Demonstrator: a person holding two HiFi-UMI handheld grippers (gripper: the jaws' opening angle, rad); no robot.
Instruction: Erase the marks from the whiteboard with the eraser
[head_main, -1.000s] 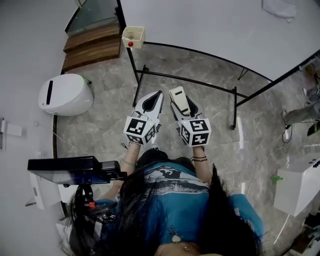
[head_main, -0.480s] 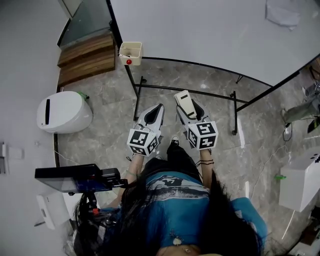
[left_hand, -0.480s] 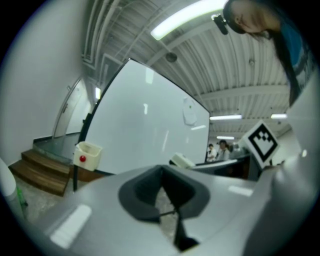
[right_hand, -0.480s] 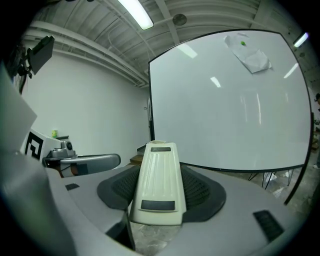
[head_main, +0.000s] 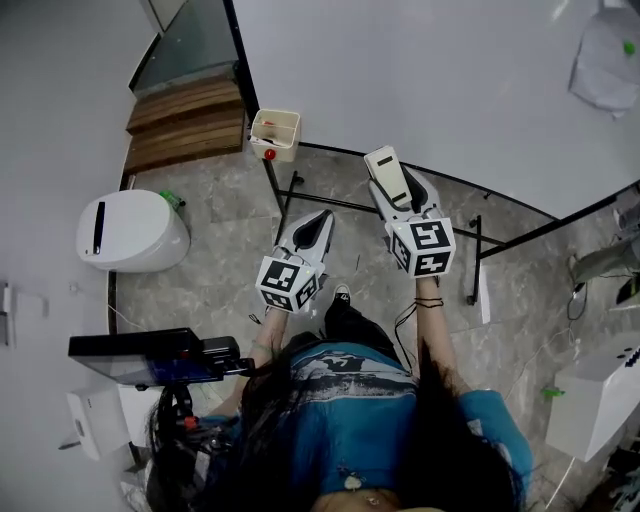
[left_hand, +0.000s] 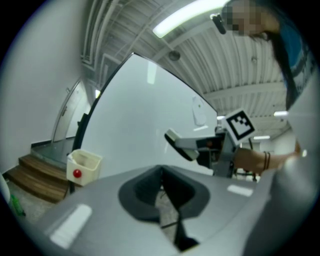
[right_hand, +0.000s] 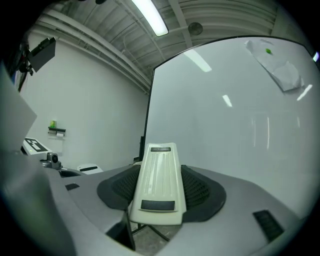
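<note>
The whiteboard (head_main: 420, 80) fills the top of the head view, on a black frame. My right gripper (head_main: 402, 188) is shut on a cream eraser (head_main: 385, 172) whose far end points at the board's lower edge. In the right gripper view the eraser (right_hand: 159, 182) sits between the dark jaw pads, with the board (right_hand: 225, 125) close ahead and only faint lines on it. My left gripper (head_main: 316, 222) hangs lower, over the floor, shut with nothing in it. From the left gripper view (left_hand: 161, 186) I see the eraser (left_hand: 181, 146) off to the right.
A cream box (head_main: 275, 132) with a red knob hangs at the board's lower left corner. A crumpled white sheet (head_main: 605, 55) sticks to the board at upper right. The stand's black bars (head_main: 330, 205) cross the floor. Wooden steps (head_main: 185, 115) and a white bin (head_main: 130, 230) lie left.
My right gripper has risen with the eraser toward the whiteboard's lower edge. The left gripper has stayed about where it was.
</note>
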